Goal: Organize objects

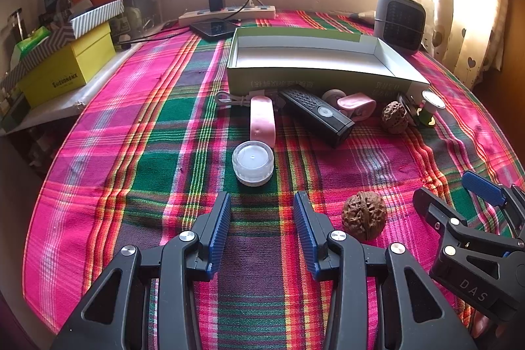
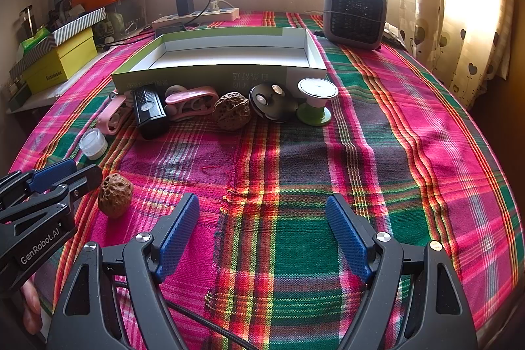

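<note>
An empty white-and-green cardboard tray (image 1: 315, 54) (image 2: 223, 51) stands on the plaid cloth. In front of it lie a pink clip (image 1: 262, 120), a black remote (image 1: 316, 115) (image 2: 148, 110), a second pink clip (image 2: 192, 102), a walnut (image 1: 394, 117) (image 2: 232, 110), a black round disc (image 2: 272, 100) and a green-and-white spool (image 2: 316, 100). A small clear jar (image 1: 253, 163) (image 2: 93, 143) sits just ahead of my open, empty left gripper (image 1: 261, 212). A second walnut (image 1: 364, 215) (image 2: 115, 195) lies between the grippers. My right gripper (image 2: 262, 212) is open and empty above bare cloth.
A small grey heater (image 2: 354, 13) stands at the back right. A power strip (image 1: 226, 12) with a charger and a dark phone (image 1: 215, 28) lie behind the tray. Yellow, striped and orange boxes (image 1: 69, 68) are stacked on a shelf at the left. Curtains hang at the right.
</note>
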